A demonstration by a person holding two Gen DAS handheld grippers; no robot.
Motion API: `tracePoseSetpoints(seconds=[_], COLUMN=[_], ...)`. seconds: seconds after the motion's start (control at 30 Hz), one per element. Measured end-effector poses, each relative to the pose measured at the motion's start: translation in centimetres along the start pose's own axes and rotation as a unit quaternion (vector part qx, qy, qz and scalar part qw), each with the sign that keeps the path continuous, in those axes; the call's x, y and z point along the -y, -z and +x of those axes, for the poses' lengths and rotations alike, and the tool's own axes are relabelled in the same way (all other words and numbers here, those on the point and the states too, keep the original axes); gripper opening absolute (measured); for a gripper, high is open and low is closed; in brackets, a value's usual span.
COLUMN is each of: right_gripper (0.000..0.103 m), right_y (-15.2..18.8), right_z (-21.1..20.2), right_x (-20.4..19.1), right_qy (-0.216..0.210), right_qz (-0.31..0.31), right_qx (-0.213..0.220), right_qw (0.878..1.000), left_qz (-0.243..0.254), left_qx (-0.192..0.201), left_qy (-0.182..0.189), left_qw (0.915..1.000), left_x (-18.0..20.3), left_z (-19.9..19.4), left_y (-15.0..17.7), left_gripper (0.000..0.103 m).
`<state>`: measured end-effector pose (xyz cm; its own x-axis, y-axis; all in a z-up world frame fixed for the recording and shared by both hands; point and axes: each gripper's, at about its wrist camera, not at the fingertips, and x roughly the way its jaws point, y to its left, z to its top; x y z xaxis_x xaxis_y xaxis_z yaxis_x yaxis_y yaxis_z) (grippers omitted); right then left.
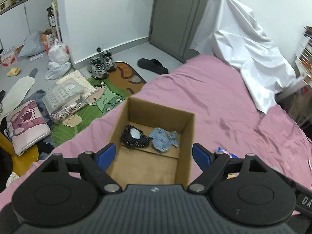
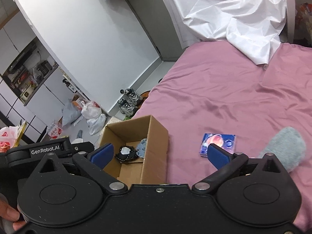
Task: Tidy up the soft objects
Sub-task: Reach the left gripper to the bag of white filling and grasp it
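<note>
Over the box (image 1: 152, 136) on the pink bed, left gripper (image 1: 154, 156) spread wide, empty. Inside the box, black toy (image 1: 133, 138) and blue toy (image 1: 162, 139) side by side, already sorted. Right of the box, right gripper (image 2: 159, 154) fully spread, nothing between; packet (image 2: 218, 143) and grey plush (image 2: 284, 148) probably waiting their turn.

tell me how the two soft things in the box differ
The black piece is dark with a white patch on top; the blue piece is pale blue and speckled all over. The black piece lies nearer the left wall of the box, the blue piece nearer the right wall. The black one looks bunched up, the blue one flatter. Both rest side by side on the box floor, touching, and neither is gripped.
</note>
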<state>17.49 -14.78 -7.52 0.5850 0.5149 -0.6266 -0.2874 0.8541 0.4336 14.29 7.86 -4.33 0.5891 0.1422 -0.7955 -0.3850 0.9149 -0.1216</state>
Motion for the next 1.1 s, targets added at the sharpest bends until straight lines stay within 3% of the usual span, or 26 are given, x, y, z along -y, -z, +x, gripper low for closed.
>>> tracePoseSetpoints(seconds=[0.27, 0.7, 1.1], right_gripper=[0.103, 0.103, 0.103], right_y=[1.9, 3.4, 3.9], right_z=[-2.1, -4.6, -5.4], right_x=[2.7, 6.5, 11.2], right_qy=[0.008, 0.018, 0.026], right_qz=[0.022, 0.071, 0.150], right_qx=[0.003, 0.009, -0.007], right_qw=[1.000, 0.997, 0.988], left_qz=[0.025, 0.056, 0.055], left_qx=[-0.002, -0.019, -0.046], left_qy=[0.022, 0.033, 0.028], left_qw=[0.9995, 0.9977, 0.9970], left_x=[3.2, 7.3, 9.9], left_z=[-1.3, -2.1, -0.9], left_y=[2.1, 5.1, 6.9], left_gripper=[0.101, 0.102, 0.102])
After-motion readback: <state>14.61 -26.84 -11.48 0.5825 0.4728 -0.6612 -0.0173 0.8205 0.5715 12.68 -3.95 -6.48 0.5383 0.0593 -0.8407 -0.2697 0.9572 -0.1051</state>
